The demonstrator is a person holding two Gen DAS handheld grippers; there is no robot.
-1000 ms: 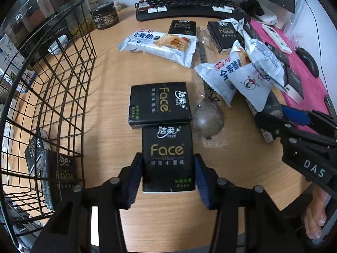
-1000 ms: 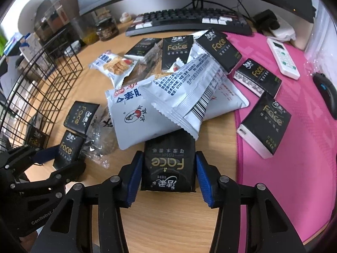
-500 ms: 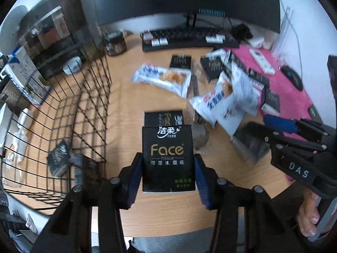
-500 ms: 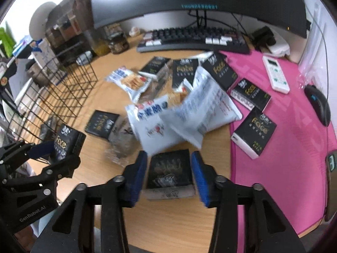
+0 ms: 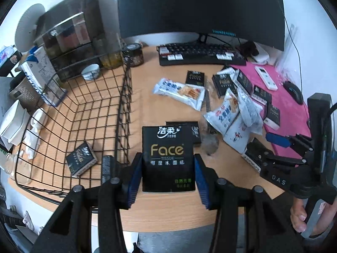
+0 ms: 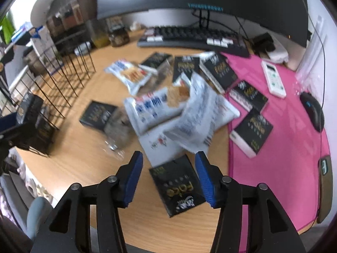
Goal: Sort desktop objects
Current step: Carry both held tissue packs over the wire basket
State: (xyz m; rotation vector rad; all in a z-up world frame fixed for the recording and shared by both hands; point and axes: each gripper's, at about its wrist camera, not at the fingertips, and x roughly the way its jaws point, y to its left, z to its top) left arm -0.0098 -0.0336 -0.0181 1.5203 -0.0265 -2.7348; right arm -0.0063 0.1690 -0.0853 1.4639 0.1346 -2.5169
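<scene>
The left tongs (image 5: pixel 167 171) clamped a black tissue pack (image 5: pixel 167 158), long axis running straight ahead. The right tongs (image 6: pixel 169 178) stood open above another pack (image 6: pixel 178 186), lying skewed on the bench (image 6: pixel 84 147).

Both wrist views high, overlooking shared desk (image 5: pixel 172 210).

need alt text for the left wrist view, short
The left hand-held gripper is shut on a black Face tissue pack, held above a wooden desk. To its left a black wire basket holds another pack; snack bags and more packs lie beyond, before a keyboard.
</scene>
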